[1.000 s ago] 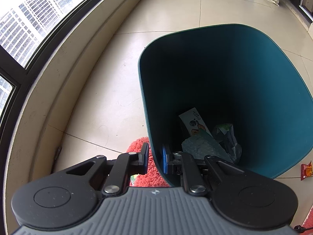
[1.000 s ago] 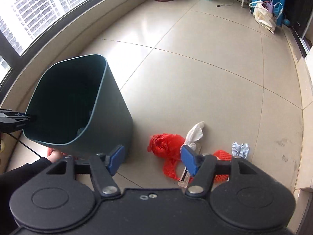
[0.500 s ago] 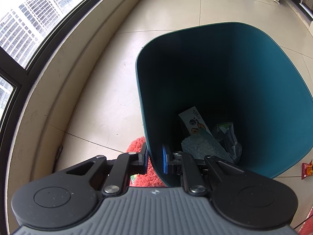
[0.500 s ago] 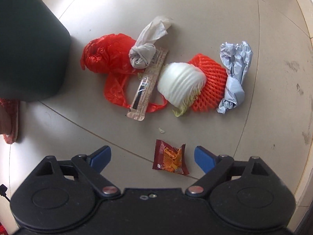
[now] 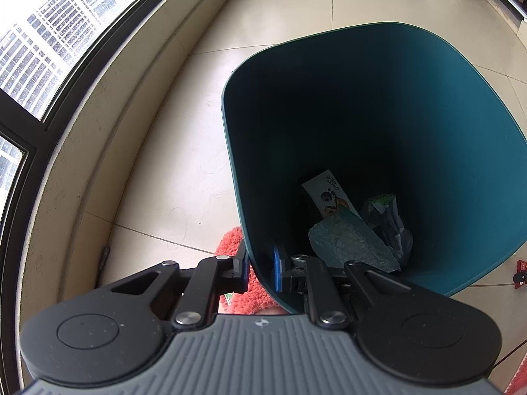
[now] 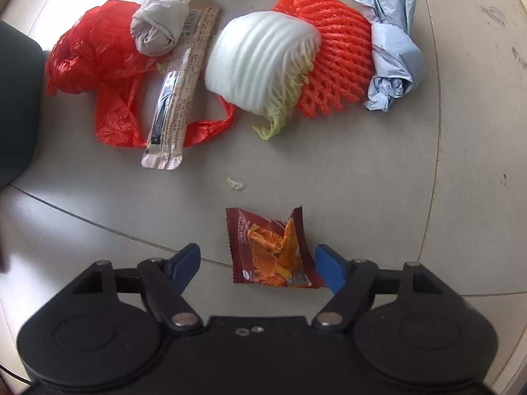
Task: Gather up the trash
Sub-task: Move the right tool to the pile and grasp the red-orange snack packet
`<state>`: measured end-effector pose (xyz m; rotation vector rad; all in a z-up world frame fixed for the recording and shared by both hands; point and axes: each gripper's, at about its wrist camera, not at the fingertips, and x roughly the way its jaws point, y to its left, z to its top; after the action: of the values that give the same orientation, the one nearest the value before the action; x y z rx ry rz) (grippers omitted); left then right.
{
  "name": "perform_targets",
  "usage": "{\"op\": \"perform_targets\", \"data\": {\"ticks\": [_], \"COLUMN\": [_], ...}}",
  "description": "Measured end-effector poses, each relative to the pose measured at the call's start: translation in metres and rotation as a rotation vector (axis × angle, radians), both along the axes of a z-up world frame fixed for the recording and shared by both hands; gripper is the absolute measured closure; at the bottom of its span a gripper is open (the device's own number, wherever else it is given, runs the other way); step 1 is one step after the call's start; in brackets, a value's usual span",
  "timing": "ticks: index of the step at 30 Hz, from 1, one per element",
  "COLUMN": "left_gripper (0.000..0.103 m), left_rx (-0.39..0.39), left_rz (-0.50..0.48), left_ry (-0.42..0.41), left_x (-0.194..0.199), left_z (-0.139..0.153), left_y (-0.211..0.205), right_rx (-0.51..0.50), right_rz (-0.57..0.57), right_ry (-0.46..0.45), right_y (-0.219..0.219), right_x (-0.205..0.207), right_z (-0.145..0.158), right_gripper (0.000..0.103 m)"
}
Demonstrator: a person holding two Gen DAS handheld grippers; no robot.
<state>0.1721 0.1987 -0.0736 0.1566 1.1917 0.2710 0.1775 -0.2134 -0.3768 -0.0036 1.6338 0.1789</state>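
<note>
My left gripper (image 5: 261,267) is shut on the near rim of the dark teal trash bin (image 5: 428,105), one finger outside and one inside. Wrappers and paper (image 5: 349,230) lie at the bin's bottom. My right gripper (image 6: 258,265) is open, low over the floor, its blue pads either side of a dark red snack packet (image 6: 270,250). Beyond it lie a red plastic bag (image 6: 89,65), a long silver wrapper (image 6: 179,95), a grey knotted bag (image 6: 159,29), a cabbage piece (image 6: 263,65), orange foam netting (image 6: 332,56) and a pale blue bag (image 6: 392,52).
The bin's side (image 6: 16,105) shows at the left edge of the right wrist view. A red fluffy mat (image 5: 237,283) lies under the bin's near edge. A window ledge (image 5: 82,131) curves along the left. A small cabbage scrap (image 6: 235,183) lies on the tiles.
My right gripper has dropped lower and closer to the trash pile; the red snack packet now sits between its open fingers. The left gripper keeps its hold on the bin, which barely shifted.
</note>
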Motion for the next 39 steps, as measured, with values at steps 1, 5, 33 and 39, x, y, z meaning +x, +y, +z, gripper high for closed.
{"op": "perform_targets", "data": {"ticks": [1, 5, 33, 39], "left_gripper": [0.090, 0.090, 0.090, 0.090], "left_rx": [-0.002, 0.001, 0.019, 0.016], "left_rz": [0.001, 0.001, -0.004, -0.005], "left_ry": [0.001, 0.001, -0.004, -0.005], "left_x": [0.001, 0.002, 0.001, 0.001], "left_z": [0.000, 0.000, -0.003, -0.003], "left_y": [0.000, -0.001, -0.005, -0.005], "right_rx": [0.000, -0.005, -0.055, -0.022], "right_rz": [-0.002, -0.007, 0.136, 0.180], "right_ry": [-0.003, -0.004, -0.167, -0.234], "right_y": [0.000, -0.001, 0.052, 0.068], "right_x": [0.000, 0.001, 0.023, 0.012], "right_z": [0.000, 0.000, 0.126, 0.174], "right_gripper": [0.035, 0.048, 0.068, 0.068]}}
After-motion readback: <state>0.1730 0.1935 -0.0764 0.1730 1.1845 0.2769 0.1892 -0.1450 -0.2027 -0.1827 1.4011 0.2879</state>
